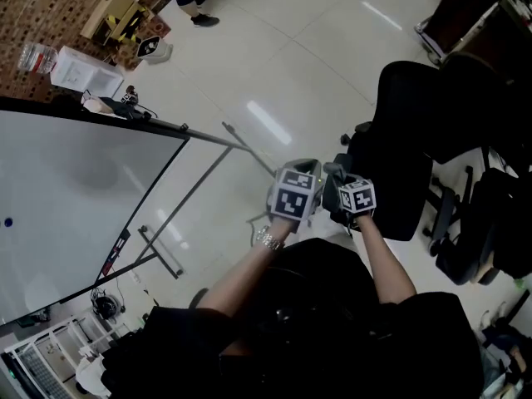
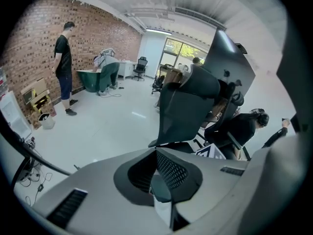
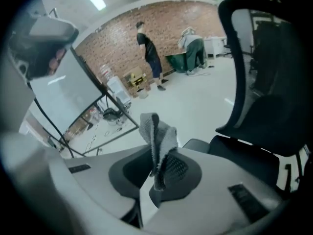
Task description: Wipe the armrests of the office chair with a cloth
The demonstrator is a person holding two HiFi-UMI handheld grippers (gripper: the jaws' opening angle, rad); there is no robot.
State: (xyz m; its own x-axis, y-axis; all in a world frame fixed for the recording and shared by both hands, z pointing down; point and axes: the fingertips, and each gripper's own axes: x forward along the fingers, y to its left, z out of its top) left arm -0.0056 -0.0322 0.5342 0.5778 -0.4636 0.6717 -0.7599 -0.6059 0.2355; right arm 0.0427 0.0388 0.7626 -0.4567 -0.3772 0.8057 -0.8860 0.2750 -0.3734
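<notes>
A black office chair (image 1: 401, 144) stands on the pale floor just ahead and to the right of both grippers. In the left gripper view the chair (image 2: 188, 104) shows its mesh back straight ahead. My right gripper (image 3: 159, 179) is shut on a grey cloth (image 3: 157, 136) that sticks up from the jaws in a loose fold; the chair (image 3: 266, 111) fills that view's right side, with a dark pad (image 3: 197, 145) low beside it. My left gripper (image 2: 164, 181) is shut with nothing in it. In the head view the left gripper (image 1: 304, 169) and right gripper (image 1: 336, 174) are held close together.
A large whiteboard (image 1: 58, 198) on a metal stand (image 1: 212, 169) takes up the left. More black chairs (image 1: 490, 223) crowd the right edge. A person in black (image 2: 63, 67) stands far off by the brick wall, near boxes (image 1: 87, 69).
</notes>
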